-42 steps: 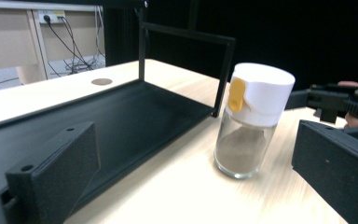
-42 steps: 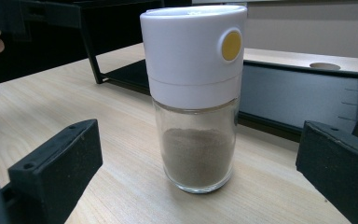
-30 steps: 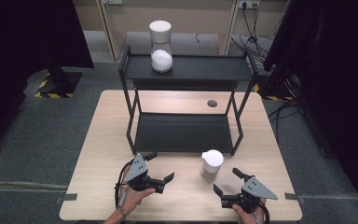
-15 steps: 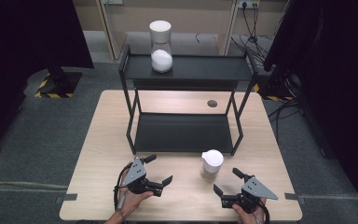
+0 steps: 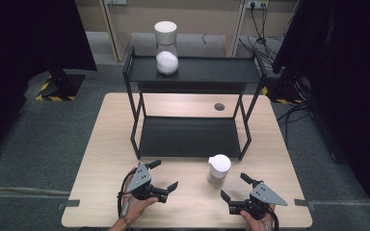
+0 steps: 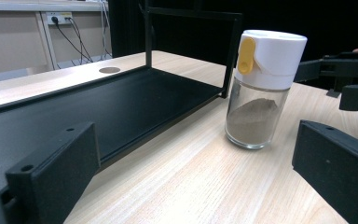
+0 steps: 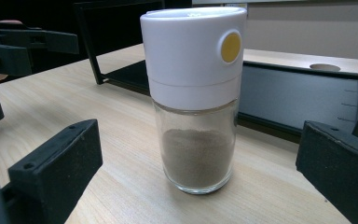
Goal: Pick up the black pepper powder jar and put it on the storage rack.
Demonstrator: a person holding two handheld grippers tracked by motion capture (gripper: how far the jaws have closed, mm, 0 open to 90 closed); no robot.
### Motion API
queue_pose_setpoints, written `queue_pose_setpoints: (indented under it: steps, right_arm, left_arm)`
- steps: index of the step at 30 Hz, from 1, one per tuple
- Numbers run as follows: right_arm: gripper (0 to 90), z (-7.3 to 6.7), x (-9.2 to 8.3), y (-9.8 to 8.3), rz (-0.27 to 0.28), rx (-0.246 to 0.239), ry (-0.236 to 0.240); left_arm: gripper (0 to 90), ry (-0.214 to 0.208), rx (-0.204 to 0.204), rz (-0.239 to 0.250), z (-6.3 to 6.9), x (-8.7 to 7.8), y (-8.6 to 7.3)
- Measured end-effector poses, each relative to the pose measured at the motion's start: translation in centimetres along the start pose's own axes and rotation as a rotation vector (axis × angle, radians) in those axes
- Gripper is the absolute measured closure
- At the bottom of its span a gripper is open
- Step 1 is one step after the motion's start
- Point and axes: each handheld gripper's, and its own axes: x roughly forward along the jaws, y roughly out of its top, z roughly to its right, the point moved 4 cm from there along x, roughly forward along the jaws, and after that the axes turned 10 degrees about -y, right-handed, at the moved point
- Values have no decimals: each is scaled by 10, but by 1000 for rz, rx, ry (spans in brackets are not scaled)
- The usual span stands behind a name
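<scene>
Standing on the wooden table, just in front of the black shelf rack, is a little glass jar with a white cap and brown powder inside. The right gripper is near it, a bit below and to the side, and its two black jaws are wide open with nothing between them. In the right gripper view the jar stands straight up, right in the middle between the jaws but a little way ahead of them, so the aim looks good. The left gripper is open wide too and holds nothing; it sits farther from the jar, on the other side. The step now looks like grabbing the jar with the right gripper. To do it well, slide the claw forward slowly and keep it level, so one jaw goes on each side of the jar. Do not bump it, because a tall thin jar could tip over. Squeeze on the clear glass part or just under the white cap, not on the very top, and close gently until it is snug. The yellow button on the cap is best left alone. A second jar with white stuff stands on the top shelf, well apart.
</scene>
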Motion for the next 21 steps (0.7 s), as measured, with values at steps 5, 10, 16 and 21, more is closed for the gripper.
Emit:
queue_pose_setpoints:
  steps: [5, 10, 16, 21]
  right_arm:
    - [6, -1, 0, 0, 2, -4, 2]
    - [6, -1, 1, 0, 1, 0, 2]
    - [6, -2, 3, 0, 6, -6, 1]
    - [6, -4, 6, 0, 10, -15, -5]
  left_arm:
    - [1, 3, 1, 3, 0, 0, 0]
    - [1, 2, -7, 8, -2, -1, -3]
    - [2, -2, -4, 6, -3, -1, -4]
    - [2, -4, 1, 5, -3, -2, -4]
